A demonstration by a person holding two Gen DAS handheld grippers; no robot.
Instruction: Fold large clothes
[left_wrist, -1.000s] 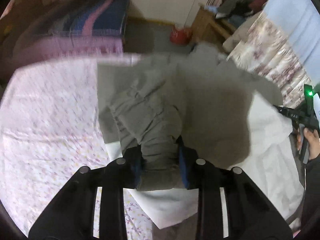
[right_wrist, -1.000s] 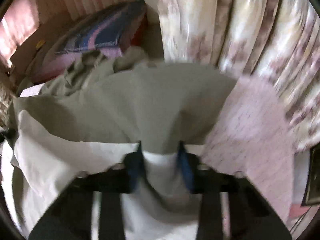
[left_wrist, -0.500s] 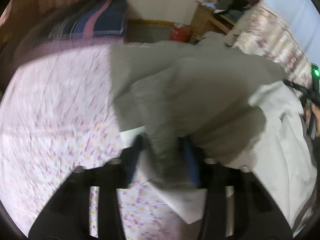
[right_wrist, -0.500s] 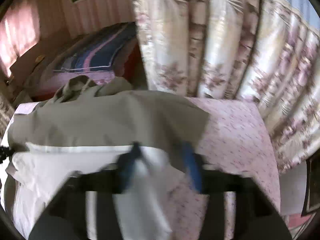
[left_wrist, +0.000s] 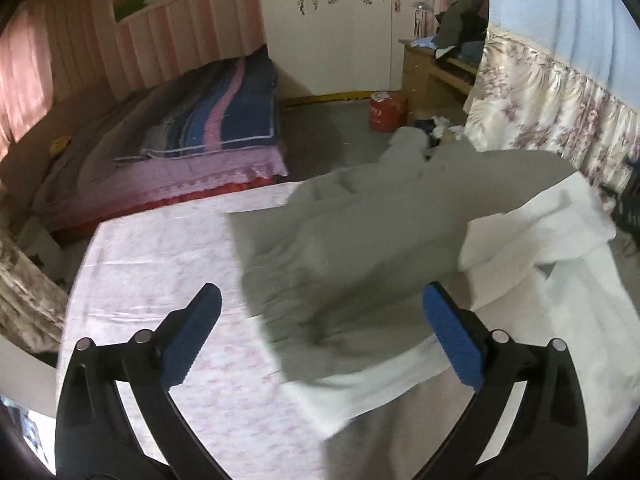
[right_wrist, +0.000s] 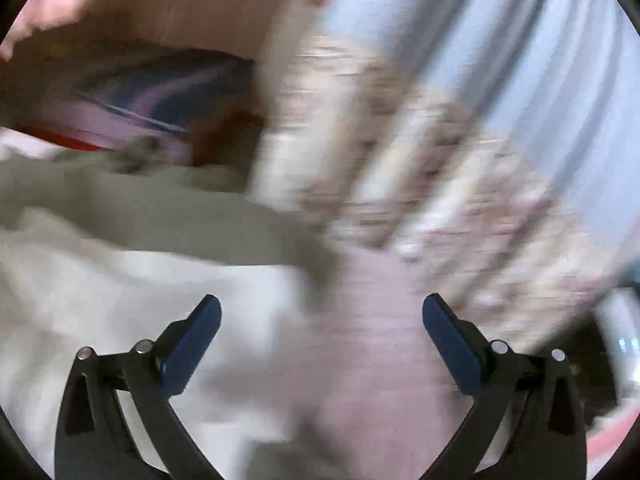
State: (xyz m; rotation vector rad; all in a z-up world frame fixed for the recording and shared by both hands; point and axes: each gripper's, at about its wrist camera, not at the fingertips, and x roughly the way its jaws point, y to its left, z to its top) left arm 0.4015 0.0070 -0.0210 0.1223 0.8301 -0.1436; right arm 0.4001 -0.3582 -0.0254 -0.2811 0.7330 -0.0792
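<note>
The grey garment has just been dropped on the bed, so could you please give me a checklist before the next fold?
1. Left gripper open, jaws just opened, nothing between them: ok.
2. Right gripper open, jaws just opened, empty: ok.
3. Grey garment resting on the floral sheet: ok.
4. Garment lying flat: not ok, rumpled.
5. White lining tucked in: not ok, exposed.
6. Right-side edge position: cannot tell, blurred.

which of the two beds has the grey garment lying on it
The near bed with the pale pink floral sheet: the grey garment lies across it. The far bed carries only a folded striped blue blanket.
</note>
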